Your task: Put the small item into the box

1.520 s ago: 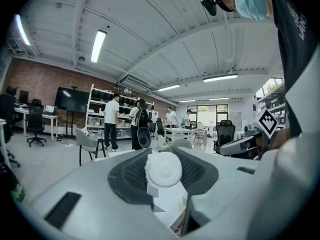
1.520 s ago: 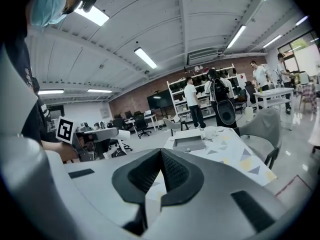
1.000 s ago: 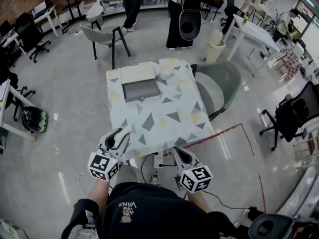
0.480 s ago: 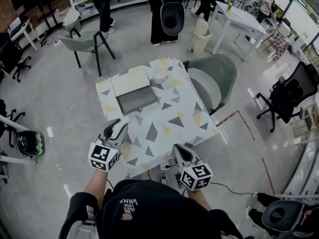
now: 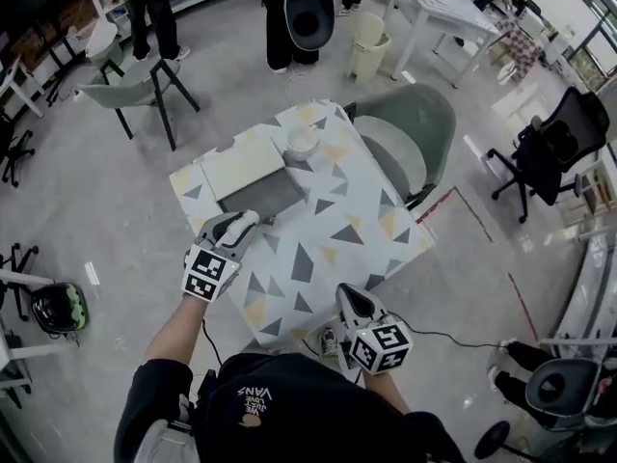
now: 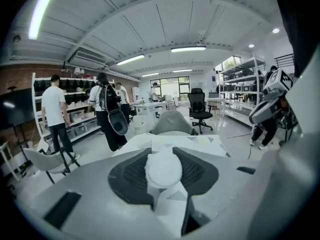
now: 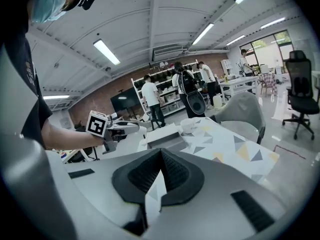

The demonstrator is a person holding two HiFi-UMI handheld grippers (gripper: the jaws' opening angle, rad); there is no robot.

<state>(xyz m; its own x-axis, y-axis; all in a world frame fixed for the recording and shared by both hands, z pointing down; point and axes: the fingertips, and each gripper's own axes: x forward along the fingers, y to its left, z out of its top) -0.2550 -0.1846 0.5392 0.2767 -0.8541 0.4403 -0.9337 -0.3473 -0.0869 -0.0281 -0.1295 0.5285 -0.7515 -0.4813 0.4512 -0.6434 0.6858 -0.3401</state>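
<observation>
Now your left gripper [image 5: 243, 224] pinches the small white item [image 6: 163, 169] beside the box [image 5: 260, 193]; your right gripper [image 5: 345, 295] sits closed, empty.

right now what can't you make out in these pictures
- Grey open box interior: too small in head view; right gripper view shows only its outer wall.
- White round item material: blurred in left gripper view; left tool covers it in head view.
- White bowl contents: too small in head view.
</observation>
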